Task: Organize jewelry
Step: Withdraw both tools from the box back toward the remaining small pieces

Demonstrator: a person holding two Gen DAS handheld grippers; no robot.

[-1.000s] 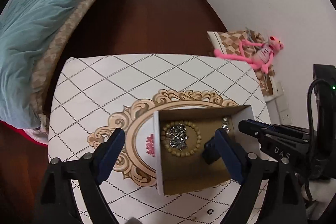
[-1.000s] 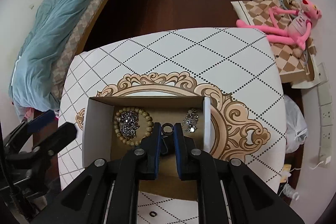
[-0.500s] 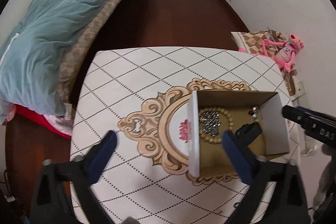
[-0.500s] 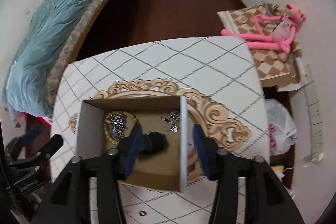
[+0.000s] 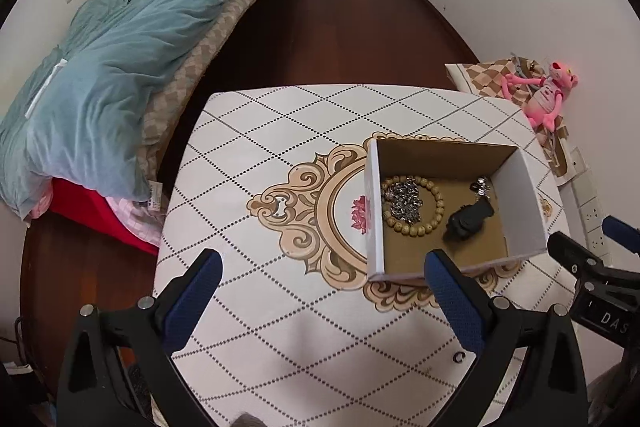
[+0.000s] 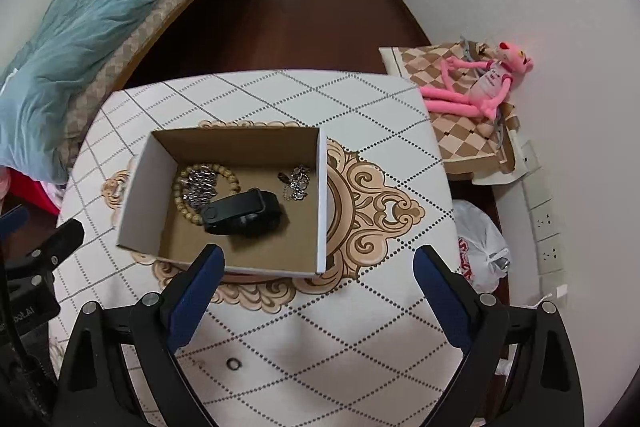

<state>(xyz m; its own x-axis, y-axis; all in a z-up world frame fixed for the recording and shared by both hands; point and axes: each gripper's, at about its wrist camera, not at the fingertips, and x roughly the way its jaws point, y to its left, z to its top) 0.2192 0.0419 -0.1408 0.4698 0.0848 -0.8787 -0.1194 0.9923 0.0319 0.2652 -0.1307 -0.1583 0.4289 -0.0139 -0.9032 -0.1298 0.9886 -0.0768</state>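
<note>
An open cardboard box (image 6: 324,195) stands on the patterned table (image 6: 360,327); it also shows in the left wrist view (image 5: 370,211). Inside lie a wooden bead bracelet (image 6: 182,201) around a silver chain (image 6: 200,183), a second small silver chain (image 6: 298,183) and a black wristband (image 6: 242,213). A small dark ring (image 6: 233,363) lies on the table in front of the box, also seen in the left wrist view (image 5: 458,356). My right gripper (image 6: 316,291) is open and empty above the table near the box's front. My left gripper (image 5: 320,299) is open and empty, left of the box.
A bed with a blue quilt (image 5: 100,87) stands to the left. A pink plush toy (image 6: 476,87) lies on a checkered cushion at the right wall. A white plastic bag (image 6: 480,247) sits on the floor beside the table. Dark wood floor lies beyond.
My right gripper opened and let go of the black wristband into the box, then drew back and up. My left gripper also pulled back, away from the box.
</note>
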